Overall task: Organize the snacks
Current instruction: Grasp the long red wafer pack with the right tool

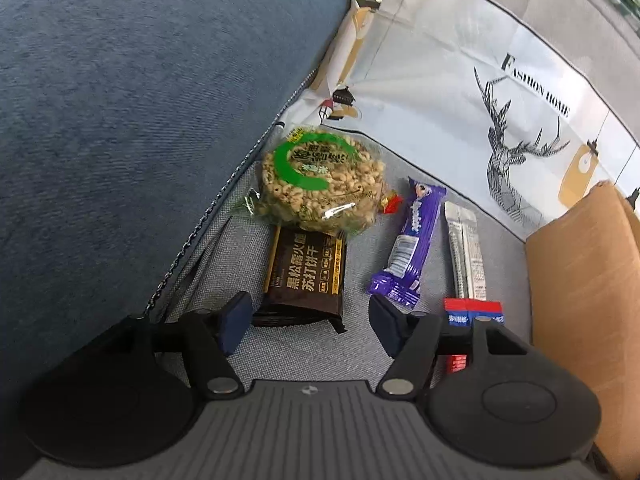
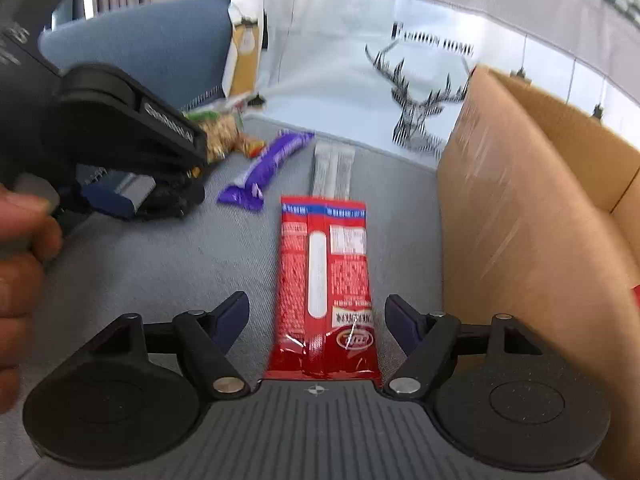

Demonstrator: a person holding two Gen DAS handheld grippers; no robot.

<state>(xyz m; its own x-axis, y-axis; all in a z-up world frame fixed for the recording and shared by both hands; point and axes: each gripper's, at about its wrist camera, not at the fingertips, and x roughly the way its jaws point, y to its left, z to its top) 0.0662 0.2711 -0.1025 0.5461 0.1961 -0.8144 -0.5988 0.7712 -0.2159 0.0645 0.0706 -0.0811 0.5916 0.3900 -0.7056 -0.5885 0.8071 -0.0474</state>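
Note:
Snacks lie on a grey cushion. In the left wrist view my left gripper (image 1: 308,324) is open, its fingers on either side of the near end of a black cracker pack (image 1: 306,276). A round puffed-rice cake (image 1: 320,184) rests on the pack's far end. A purple bar (image 1: 412,240), a silver sachet (image 1: 466,252) and a red packet (image 1: 472,312) lie to the right. In the right wrist view my right gripper (image 2: 318,320) is open around the near part of the red packet (image 2: 324,280). The left gripper (image 2: 120,144) shows at left.
An open cardboard box (image 2: 520,220) stands right of the snacks and shows in the left wrist view (image 1: 580,280). A blue cushion (image 1: 140,100) rises on the left. A white cloth with a deer print (image 1: 500,120) hangs behind.

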